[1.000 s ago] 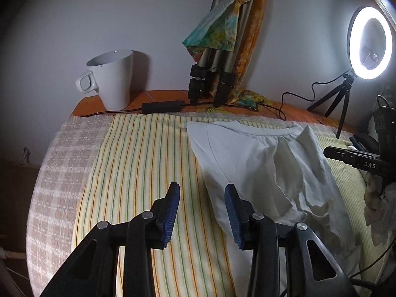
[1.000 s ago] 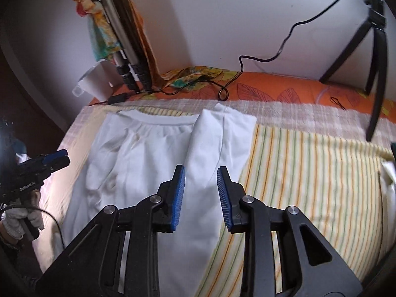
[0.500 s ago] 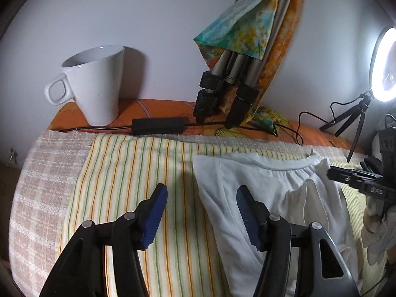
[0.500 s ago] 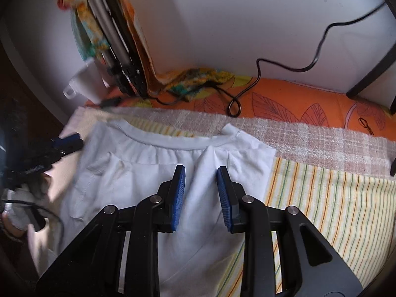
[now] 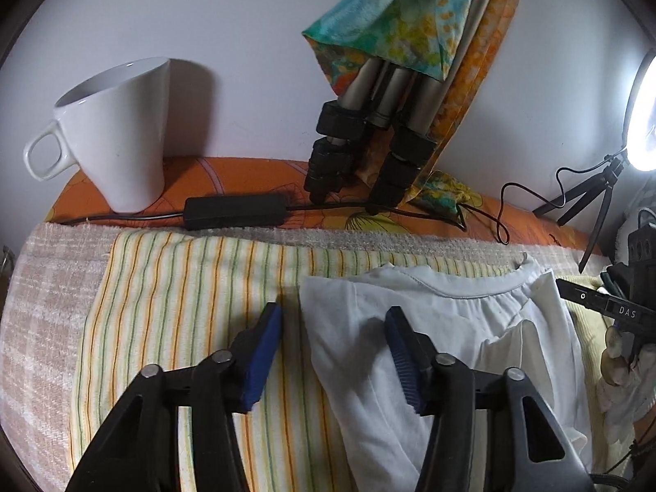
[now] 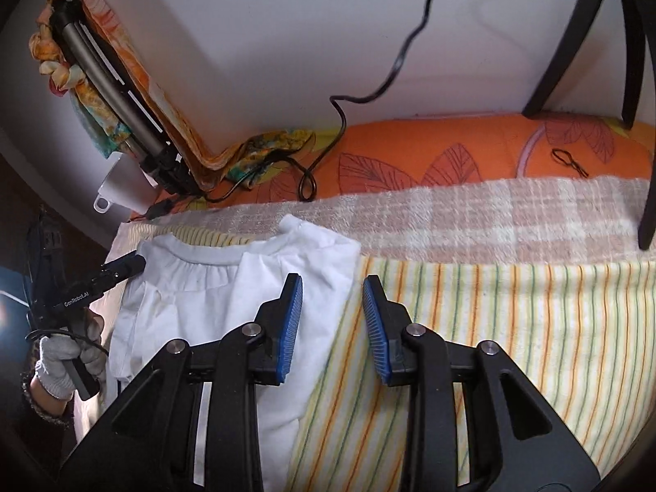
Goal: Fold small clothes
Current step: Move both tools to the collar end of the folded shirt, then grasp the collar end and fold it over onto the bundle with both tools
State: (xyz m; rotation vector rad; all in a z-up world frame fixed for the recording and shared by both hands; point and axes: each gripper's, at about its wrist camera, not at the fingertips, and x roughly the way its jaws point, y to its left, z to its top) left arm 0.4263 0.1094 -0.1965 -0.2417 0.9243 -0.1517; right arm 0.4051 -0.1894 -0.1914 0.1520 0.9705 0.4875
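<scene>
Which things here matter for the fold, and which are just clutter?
For the job: white shirt, left gripper and right gripper, striped cloth beneath.

Lying about: white mug, folded tripod, black adapter, ring light, patterned scarf.

I'm looking at a home room rigged for filming: layered household cloths, a striped cover (image 5: 184,287) over an orange leaf-print sheet (image 6: 451,156), are lying against a plain wall, with a white mug (image 5: 119,131), a folded tripod (image 5: 369,139) and a glowing ring light (image 5: 645,115).
</scene>
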